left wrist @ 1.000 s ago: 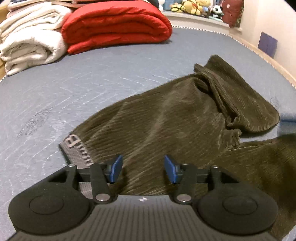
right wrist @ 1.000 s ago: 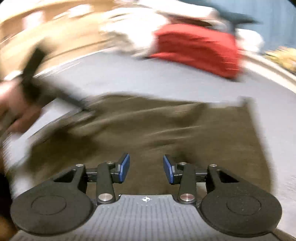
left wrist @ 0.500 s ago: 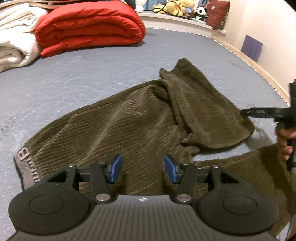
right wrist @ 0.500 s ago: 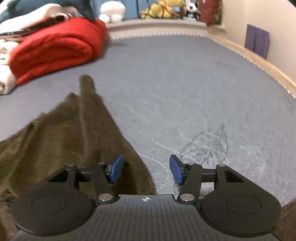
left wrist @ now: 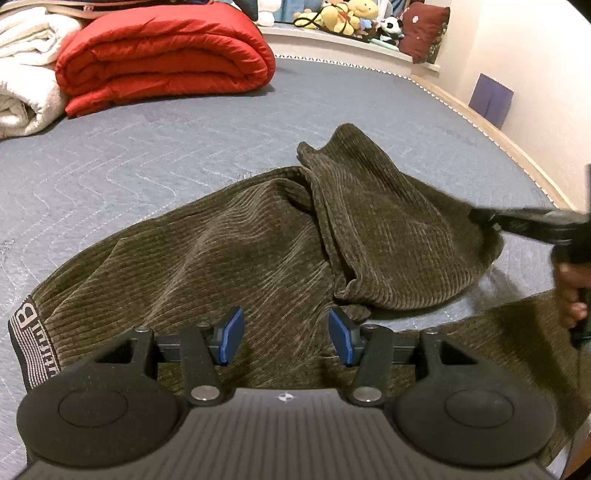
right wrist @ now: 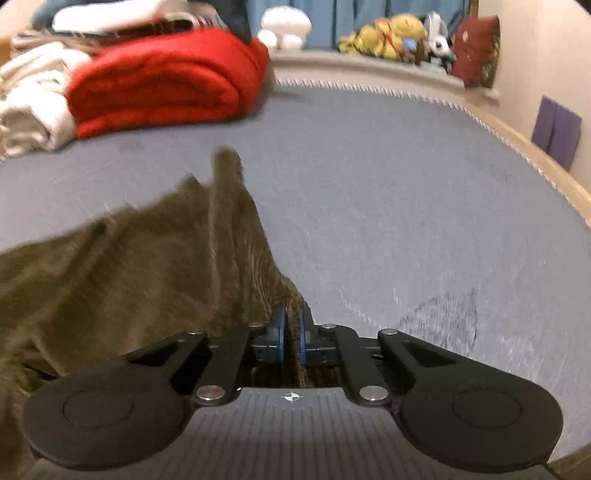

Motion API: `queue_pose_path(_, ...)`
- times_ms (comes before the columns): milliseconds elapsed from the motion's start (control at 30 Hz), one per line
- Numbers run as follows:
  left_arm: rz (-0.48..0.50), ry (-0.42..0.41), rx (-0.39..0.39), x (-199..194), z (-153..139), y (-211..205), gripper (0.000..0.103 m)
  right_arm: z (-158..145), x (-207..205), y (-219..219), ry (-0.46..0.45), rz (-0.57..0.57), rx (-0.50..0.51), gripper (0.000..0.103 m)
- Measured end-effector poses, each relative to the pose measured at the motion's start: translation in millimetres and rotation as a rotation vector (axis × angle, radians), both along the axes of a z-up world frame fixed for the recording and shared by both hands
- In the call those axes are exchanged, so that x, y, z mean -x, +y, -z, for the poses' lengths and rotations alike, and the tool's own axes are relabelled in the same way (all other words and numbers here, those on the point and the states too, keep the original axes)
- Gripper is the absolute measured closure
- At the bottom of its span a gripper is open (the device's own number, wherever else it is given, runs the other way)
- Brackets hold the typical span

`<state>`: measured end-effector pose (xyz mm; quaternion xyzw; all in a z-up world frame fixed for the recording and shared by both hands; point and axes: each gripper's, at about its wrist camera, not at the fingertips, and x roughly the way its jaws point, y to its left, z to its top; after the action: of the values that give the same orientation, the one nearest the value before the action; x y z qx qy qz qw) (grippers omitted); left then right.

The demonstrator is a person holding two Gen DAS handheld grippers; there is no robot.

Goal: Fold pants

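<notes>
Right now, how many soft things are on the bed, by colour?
Olive-brown: 1, the pants, pinched by the right gripper; the left gripper is open.
Red: 1, the quilt.
White: 1, the blanket.
Total: 3. The toys sit on the ledge, too blurry to count.
</notes>
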<state>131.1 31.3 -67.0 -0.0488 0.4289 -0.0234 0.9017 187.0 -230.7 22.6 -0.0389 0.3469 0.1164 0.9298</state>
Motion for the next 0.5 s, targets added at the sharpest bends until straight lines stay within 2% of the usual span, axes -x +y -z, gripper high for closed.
queue_pose_path(133, -0.006, -0.01, 0.002, 2.2, -2.7, 3.4, 0.047, -43.7, 34.9, 10.6, -0.139, -0.136, -0.007, 0.097)
queue_pose_path(233, -0.008, -0.009, -0.004, 3.2, -2.1, 4.9, 0.047, -64.9, 73.8, 32.2, -0.246, -0.326, 0.0, 0.097)
queue_pose_path(300, -0.016, -0.007, -0.008, 3.4, -1.7, 5.4, 0.047, -66.0, 104.0, 53.5, -0.316, -0.496, 0.035, 0.097)
queue_pose_path(367, -0.024, -0.002, -0.001, 3.4, -0.7, 7.2, 0.047, -60.6, 125.4, 70.1, -0.341, -0.612, 0.063, 0.097)
queue_pose_path(500, -0.03, 0.002, 0.008, 3.2, -1.4, 8.9, 0.047, -34.7, 150.6, 98.8, -0.288, -0.773, 0.126, 0.096)
